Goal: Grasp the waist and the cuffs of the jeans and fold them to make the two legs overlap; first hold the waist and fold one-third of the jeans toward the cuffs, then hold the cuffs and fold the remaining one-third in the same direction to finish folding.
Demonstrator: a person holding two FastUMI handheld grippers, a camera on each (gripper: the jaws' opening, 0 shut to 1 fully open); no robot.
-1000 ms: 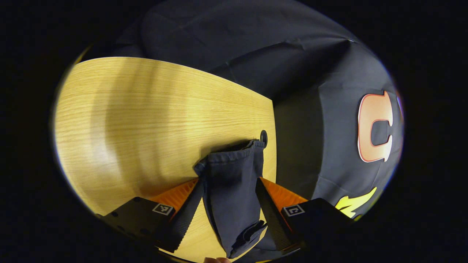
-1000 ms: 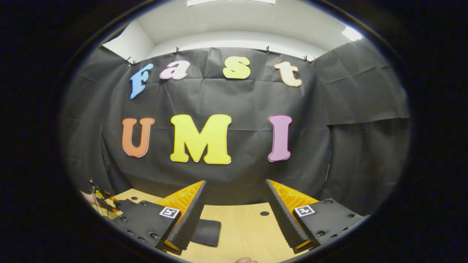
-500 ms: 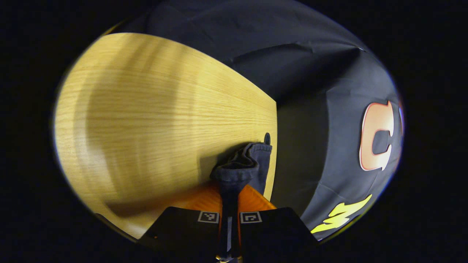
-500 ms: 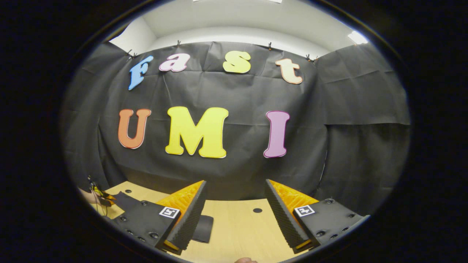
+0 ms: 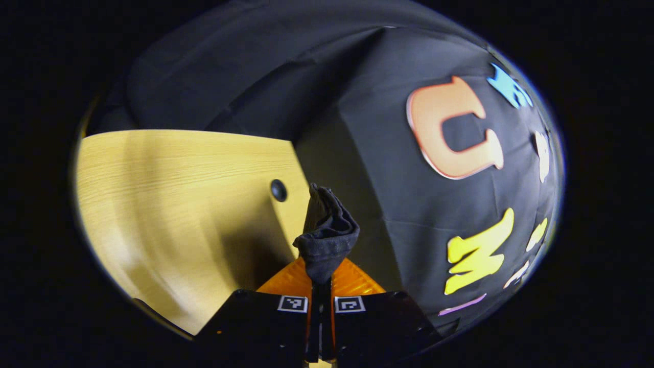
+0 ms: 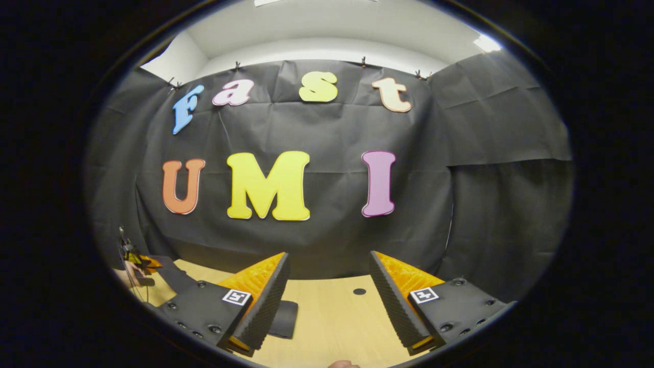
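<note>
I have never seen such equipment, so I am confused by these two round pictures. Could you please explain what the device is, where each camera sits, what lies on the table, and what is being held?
No robot arm is here. A person holds a two-finger gripper in each hand, and each gripper carries a wide-angle camera that looks forward along its own fingers.

In the left gripper view, the left gripper is shut on a bunched piece of the dark jeans, which rises out from between its fingers. Beyond it is a wooden table with a small round hole.

In the right gripper view, the right gripper is open and holds nothing. Its fingers stand wide apart over the table. More dark cloth, probably the jeans, lies flat beside one finger. The other gripper shows far off at the left edge.
</note>
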